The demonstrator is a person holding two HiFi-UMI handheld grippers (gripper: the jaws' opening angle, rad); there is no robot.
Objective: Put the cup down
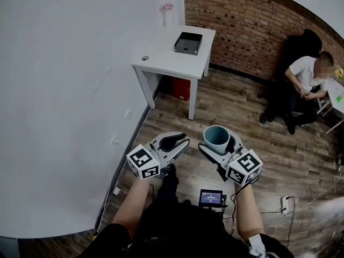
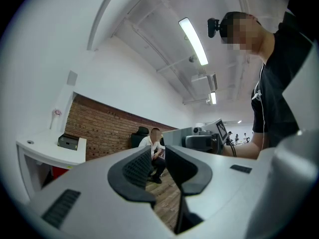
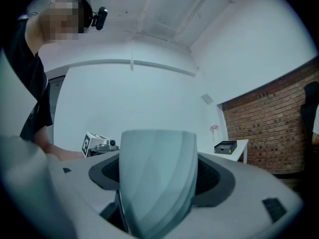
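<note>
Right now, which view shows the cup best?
The right gripper view: the cup is close and large, clamped in the right gripper. The head view shows its open top from above, small. The left gripper view doesn't show it.

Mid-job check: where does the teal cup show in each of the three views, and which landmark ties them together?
Head view: the cup is at lower centre, held in the right gripper over the wooden floor.
Left gripper view: I cannot make out the cup.
Right gripper view: the cup is at bottom centre, clamped between the jaws.
Shared landmark: the black box on the white table.
</note>
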